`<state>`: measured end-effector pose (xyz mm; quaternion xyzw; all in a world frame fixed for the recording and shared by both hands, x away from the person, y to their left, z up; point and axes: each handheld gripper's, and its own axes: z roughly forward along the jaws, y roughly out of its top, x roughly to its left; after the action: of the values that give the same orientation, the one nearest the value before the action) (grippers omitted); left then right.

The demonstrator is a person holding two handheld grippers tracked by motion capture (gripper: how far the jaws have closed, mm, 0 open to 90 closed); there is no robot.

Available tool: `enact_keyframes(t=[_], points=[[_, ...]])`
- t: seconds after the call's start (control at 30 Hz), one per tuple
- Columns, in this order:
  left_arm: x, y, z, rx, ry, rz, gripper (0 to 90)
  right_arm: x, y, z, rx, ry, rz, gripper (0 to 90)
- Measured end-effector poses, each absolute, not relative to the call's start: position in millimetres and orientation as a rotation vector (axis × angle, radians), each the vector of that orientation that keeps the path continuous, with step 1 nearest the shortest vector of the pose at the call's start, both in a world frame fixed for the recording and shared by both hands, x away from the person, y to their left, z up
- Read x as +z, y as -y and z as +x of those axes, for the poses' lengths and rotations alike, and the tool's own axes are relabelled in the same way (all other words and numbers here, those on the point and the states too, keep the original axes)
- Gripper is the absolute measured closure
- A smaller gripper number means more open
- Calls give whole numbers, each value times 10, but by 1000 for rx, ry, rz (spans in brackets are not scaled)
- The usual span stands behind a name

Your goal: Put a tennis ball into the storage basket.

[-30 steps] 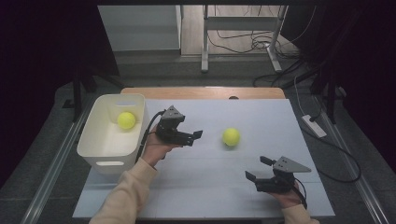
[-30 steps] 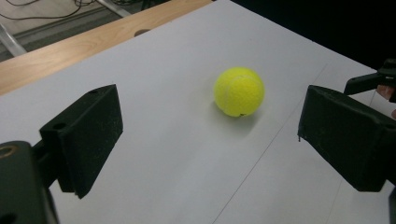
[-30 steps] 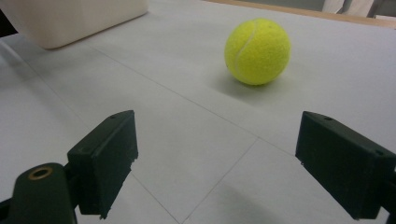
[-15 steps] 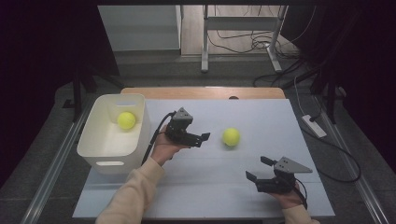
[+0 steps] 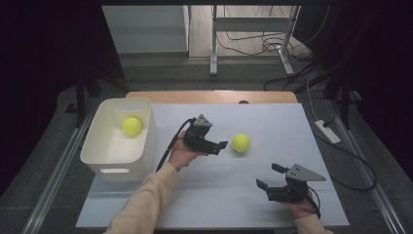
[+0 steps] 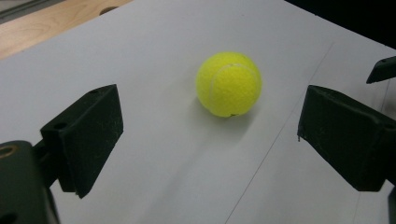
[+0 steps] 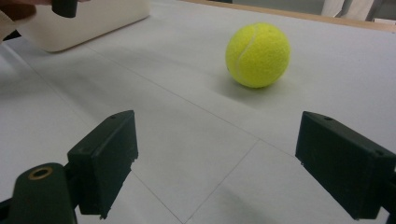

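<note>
Tennis ball on the white surface, untouched, just right of the spread left claw aimed at it, right claw spread and empty at near right; second ball in the bin at left, probably half done; bin's near inside wall hidden.

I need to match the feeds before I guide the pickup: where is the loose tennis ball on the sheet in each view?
High view: loose tennis ball at mid-table, just right of the left tongs.
Left gripper view: ball upper centre, ahead of the open jaws, untouched.
Right gripper view: ball upper right of centre, farther off.
Shared landmark: the white sheet under the ball; the white bin shows in the high view and in the right gripper view.
</note>
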<state>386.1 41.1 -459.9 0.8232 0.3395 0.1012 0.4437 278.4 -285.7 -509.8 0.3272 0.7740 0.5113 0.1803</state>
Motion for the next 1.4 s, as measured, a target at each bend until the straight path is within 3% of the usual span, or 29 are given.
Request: enact_keyframes(t=[1.4], points=[[-4850,20,4152,207,-821,2094,84,-5079,2867,2785,1466,-2168,950,129]])
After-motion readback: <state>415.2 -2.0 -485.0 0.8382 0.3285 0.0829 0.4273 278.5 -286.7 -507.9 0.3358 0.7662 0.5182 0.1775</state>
